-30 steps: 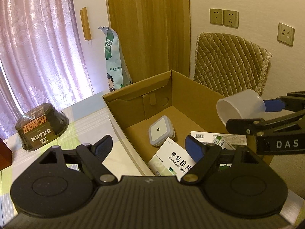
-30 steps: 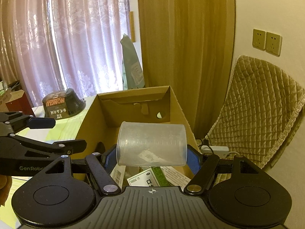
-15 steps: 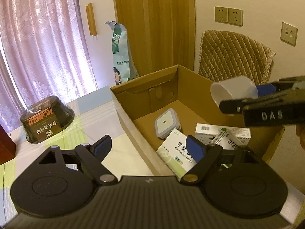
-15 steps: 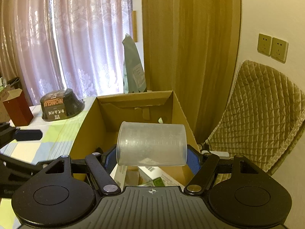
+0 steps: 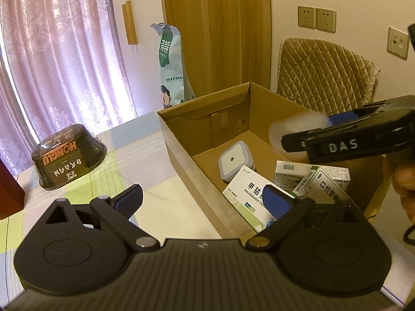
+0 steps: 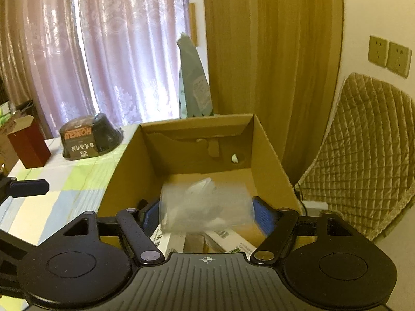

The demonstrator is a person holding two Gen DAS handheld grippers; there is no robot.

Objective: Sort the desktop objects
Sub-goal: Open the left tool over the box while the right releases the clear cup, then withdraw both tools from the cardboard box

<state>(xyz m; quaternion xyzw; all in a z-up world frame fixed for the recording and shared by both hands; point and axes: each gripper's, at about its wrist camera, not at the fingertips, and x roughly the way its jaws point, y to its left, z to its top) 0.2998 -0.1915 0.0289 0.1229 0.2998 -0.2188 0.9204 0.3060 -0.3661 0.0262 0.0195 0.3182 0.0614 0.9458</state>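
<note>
Translucent plastic measuring cup (image 6: 206, 208) lies sideways, blurred, between the right gripper's (image 6: 207, 213) blue pads over the open brown cardboard box (image 6: 269, 153); whether it is gripped is unclear. The left gripper (image 5: 203, 200) gapes wide, empty, at the box's near left wall.

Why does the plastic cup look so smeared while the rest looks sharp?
Right wrist view: the clear plastic cup is motion-blurred between the right gripper fingers, while the cardboard box stays crisp. Left wrist view: the cup is a white smear too; window light glares through the curtain.
</note>
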